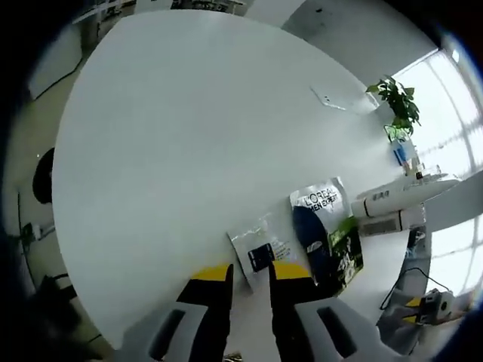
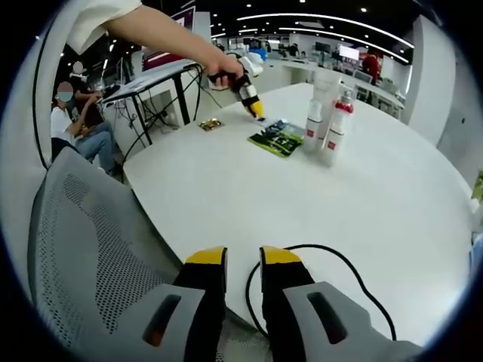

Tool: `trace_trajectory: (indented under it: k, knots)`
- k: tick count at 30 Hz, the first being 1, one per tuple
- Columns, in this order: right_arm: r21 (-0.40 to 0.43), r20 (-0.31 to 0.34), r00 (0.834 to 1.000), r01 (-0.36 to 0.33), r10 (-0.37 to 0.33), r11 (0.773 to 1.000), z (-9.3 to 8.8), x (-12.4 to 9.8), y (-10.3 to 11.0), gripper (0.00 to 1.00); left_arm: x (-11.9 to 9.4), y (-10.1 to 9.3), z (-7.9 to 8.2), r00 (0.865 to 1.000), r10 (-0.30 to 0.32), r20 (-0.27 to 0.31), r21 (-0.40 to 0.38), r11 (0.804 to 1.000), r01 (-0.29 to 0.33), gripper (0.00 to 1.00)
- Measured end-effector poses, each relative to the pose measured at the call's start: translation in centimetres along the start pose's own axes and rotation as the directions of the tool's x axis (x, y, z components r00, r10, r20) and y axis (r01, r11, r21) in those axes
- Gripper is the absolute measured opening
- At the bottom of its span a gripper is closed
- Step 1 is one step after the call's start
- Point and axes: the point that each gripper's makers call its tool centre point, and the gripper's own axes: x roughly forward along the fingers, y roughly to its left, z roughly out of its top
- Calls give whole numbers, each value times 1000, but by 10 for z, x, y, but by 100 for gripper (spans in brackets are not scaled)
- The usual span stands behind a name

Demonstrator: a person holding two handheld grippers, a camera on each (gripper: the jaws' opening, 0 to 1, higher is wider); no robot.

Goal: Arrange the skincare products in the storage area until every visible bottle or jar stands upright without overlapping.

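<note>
On the round white table (image 1: 189,136) a silver L'Oreal pouch (image 1: 321,207) and a green-black packet (image 1: 346,255) lie flat. A small clear sachet (image 1: 260,253) lies just ahead of my left gripper (image 1: 251,275), which is open and holds nothing. White tubes (image 1: 392,197) reach toward the right of that view. In the right gripper view a tall white tube (image 2: 326,87), a white bottle (image 2: 313,127) and a red-capped bottle (image 2: 335,132) stand upright together beside the green packet (image 2: 278,138). A person's hand holds the left gripper (image 2: 256,113) just above the table near the packet. My right gripper (image 2: 244,260) is open at the table's near edge.
A potted plant (image 1: 396,102) and a blue bottle (image 1: 400,154) stand at the table's far side, near a flat white sheet (image 1: 336,98). A black cable (image 2: 302,253) loops by my right gripper. A grey mesh chair (image 2: 90,249) is close on the left, where a person (image 2: 75,121) sits further back.
</note>
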Motion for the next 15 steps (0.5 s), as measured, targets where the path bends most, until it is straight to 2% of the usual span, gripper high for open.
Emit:
trace_trajectory:
  k: [7, 9, 12, 15]
  knots:
    - [-6, 3, 1000, -1, 1, 1000, 0, 0, 0, 15, -4, 10, 2, 999, 33, 9, 25, 999, -33, 26]
    - [-13, 8, 1000, 0, 0, 1000, 2, -1, 1, 15, -9, 16, 5, 998, 64, 26, 36, 997, -65, 29]
    - [-14, 12, 1000, 1, -1, 1000, 3, -1, 0, 15, -14, 19, 6, 996, 75, 43, 41, 996, -76, 33]
    - [-18, 17, 1000, -2, 2, 1000, 4, -1, 1, 15, -17, 23, 3, 994, 92, 51, 43, 995, -94, 41]
